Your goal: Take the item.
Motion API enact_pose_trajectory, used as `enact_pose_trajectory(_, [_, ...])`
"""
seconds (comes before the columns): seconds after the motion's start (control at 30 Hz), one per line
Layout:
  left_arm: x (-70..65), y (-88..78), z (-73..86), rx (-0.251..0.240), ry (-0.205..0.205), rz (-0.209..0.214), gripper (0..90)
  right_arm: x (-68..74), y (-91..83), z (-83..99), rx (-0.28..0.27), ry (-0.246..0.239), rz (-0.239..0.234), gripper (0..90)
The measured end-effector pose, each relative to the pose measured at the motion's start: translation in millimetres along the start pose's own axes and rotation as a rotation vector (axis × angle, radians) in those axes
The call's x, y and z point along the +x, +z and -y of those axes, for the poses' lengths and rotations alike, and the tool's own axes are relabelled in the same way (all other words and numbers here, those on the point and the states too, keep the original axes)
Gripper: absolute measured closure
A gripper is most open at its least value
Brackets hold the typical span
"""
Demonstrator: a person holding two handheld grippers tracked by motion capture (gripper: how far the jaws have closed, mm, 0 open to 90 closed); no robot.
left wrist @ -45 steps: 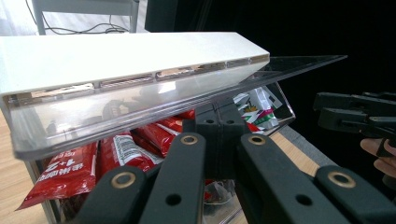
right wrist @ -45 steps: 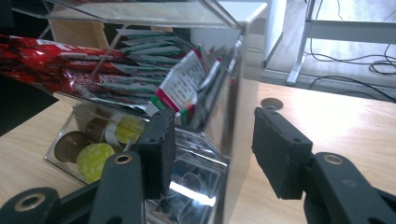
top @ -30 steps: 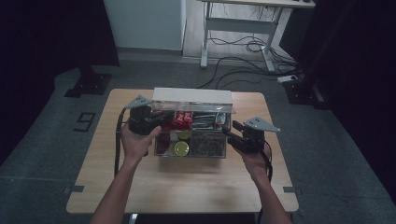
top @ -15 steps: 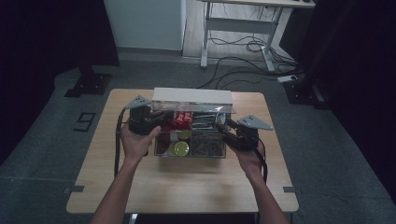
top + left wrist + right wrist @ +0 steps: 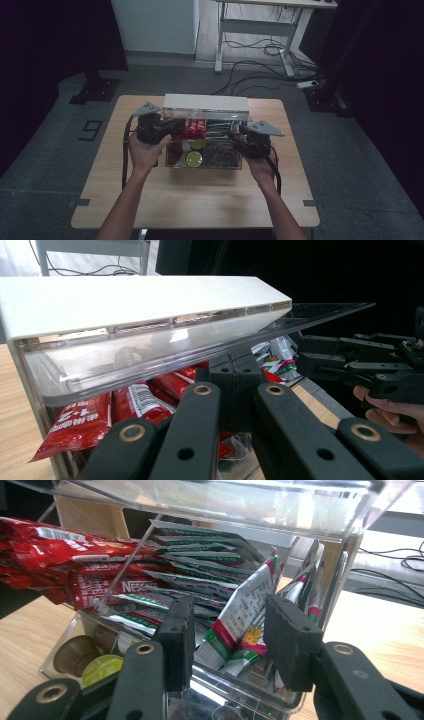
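A clear plastic box (image 5: 205,168) sits mid-table, its white lid (image 5: 206,104) (image 5: 125,300) raised and tilted. Inside are red sachets (image 5: 192,127) (image 5: 75,555), green-and-white sachets (image 5: 240,615) and round capsules (image 5: 192,159) (image 5: 100,667). My left gripper (image 5: 170,127) (image 5: 234,377) is at the box's left end, jaws shut together just under the lid's clear edge with nothing between them. My right gripper (image 5: 231,134) (image 5: 232,640) reaches into the right end. Its jaws have just been closing around a green-and-white sachet; the pads (image 5: 292,640) stand slightly off it.
The wooden table (image 5: 200,200) has bare room in front of the box and at both sides. Behind it on the floor are a desk frame (image 5: 250,30) and loose cables (image 5: 260,55). A floor mark shaped like a 9 (image 5: 91,130) lies to the left.
My right gripper has moved left, from beside the box into its right end, and its jaws have narrowed. The left hand and the raised lid have stayed put.
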State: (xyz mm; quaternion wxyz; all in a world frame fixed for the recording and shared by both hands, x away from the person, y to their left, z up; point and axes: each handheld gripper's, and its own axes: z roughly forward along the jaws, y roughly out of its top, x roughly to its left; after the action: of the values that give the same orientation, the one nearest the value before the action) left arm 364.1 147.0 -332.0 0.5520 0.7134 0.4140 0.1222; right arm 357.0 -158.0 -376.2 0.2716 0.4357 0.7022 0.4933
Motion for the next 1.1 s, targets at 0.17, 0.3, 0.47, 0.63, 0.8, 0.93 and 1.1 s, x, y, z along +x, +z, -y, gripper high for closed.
enact_pose_trajectory(0.17, [0.5,0.1,-0.1,-0.001,-0.001,0.000,90.0,0.5,4.8,-0.5,0.011,-0.006,0.008,56.0])
enact_pose_trajectory(0.3, [0.6,0.3,0.3,-0.001,-0.001,0.001,90.0,2.0,8.2,-0.9,0.017,-0.010,0.010,56.2])
enact_pose_trajectory(0.47, [0.5,0.4,0.7,-0.001,-0.002,0.001,90.0,3.8,14.4,0.2,0.036,-0.019,0.015,56.7])
enact_pose_trajectory(0.63, [0.7,0.7,1.3,-0.003,-0.001,0.003,90.0,4.7,19.0,2.7,0.053,-0.032,0.030,59.3])
enact_pose_trajectory(0.8, [0.5,1.1,2.0,-0.003,0.000,0.006,90.0,5.5,21.0,3.0,0.061,-0.047,0.048,64.3])
enact_pose_trajectory(0.93, [0.8,1.4,2.2,-0.005,-0.003,0.005,90.0,3.4,21.2,3.8,0.067,-0.029,0.038,74.0])
enact_pose_trajectory(1.1, [0.8,2.4,2.4,-0.001,-0.003,0.004,90.0,-0.9,21.1,5.0,0.073,-0.015,0.022,86.7])
